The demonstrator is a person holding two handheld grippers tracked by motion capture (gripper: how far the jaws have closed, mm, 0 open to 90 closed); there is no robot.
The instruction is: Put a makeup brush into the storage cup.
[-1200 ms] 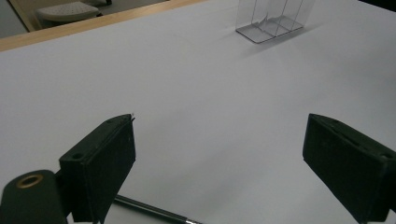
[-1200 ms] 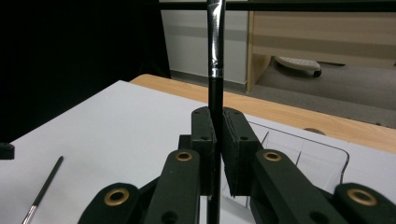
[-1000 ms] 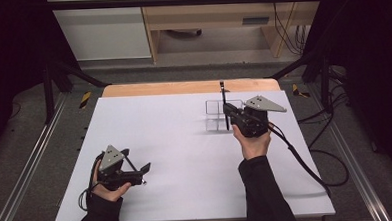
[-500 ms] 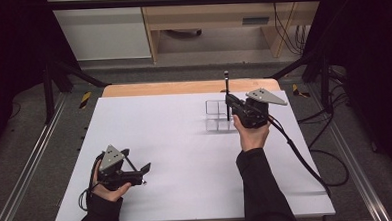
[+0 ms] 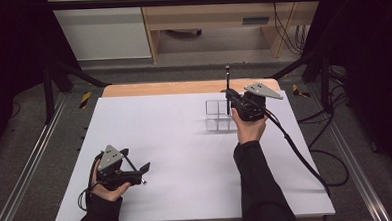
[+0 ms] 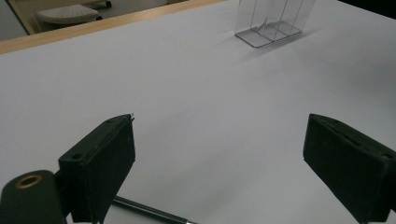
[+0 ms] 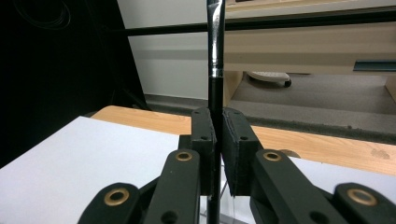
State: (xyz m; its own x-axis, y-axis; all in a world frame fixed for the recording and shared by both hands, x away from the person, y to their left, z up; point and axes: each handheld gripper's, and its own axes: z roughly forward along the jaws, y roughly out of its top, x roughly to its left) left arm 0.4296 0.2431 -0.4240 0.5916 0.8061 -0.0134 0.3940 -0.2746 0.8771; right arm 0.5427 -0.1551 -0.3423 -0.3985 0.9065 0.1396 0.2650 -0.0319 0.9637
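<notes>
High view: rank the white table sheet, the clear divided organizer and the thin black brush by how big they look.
1. White table sheet
2. Clear divided organizer
3. Thin black brush, held upright in the right tool; partly hidden, so unsure.

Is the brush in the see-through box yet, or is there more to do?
Nearly. The right gripper is shut on the black brush, holding it upright with its lower end down in the clear box. Letting go is what's left. The left gripper rests open near the table's front edge, with another thin dark stick lying beneath it, probably next.
</notes>
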